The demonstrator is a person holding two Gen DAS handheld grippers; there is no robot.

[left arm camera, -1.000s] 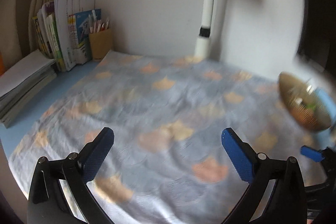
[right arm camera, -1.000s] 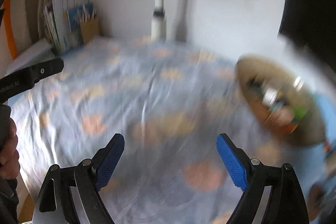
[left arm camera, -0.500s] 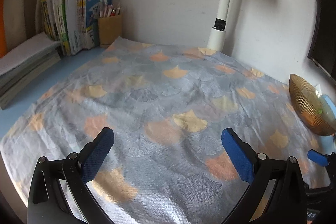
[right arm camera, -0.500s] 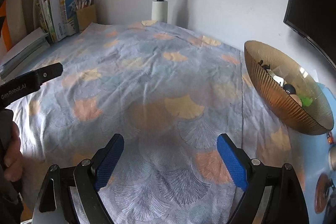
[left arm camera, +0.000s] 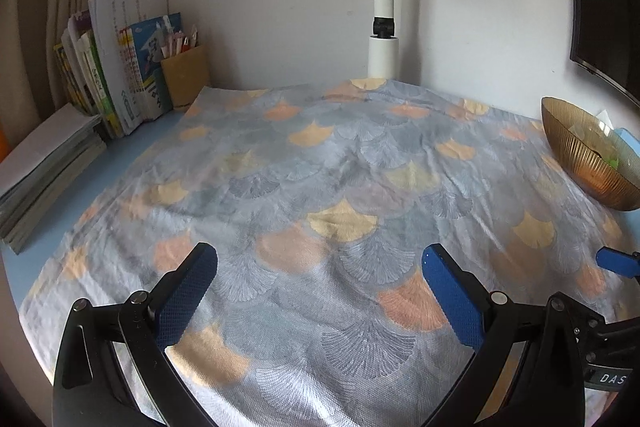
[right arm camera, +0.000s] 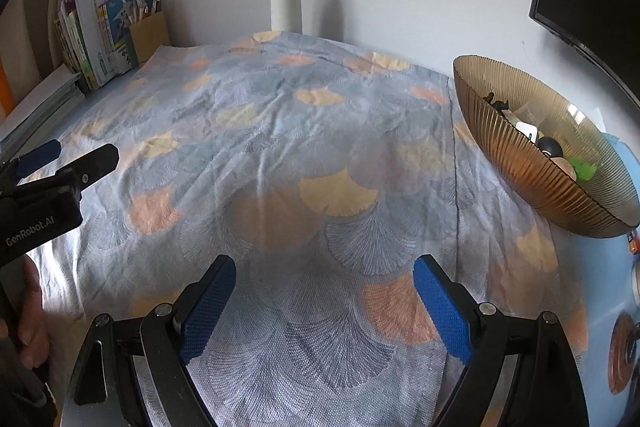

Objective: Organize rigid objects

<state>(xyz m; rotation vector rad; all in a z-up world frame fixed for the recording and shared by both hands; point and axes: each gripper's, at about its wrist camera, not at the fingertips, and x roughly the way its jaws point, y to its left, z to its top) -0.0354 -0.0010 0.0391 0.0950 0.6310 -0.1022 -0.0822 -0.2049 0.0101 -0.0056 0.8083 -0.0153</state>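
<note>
Sitting at cloth (right arm camera: 320,131) edge, bowl (right arm camera: 516,163) w/ misc small items.

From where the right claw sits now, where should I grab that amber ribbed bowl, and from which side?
Take the amber ribbed bowl by its near rim, coming from the cloth side with the open right claw. The thin flared rim suits a pinch; the wide, sloping wall probably would not.
</note>
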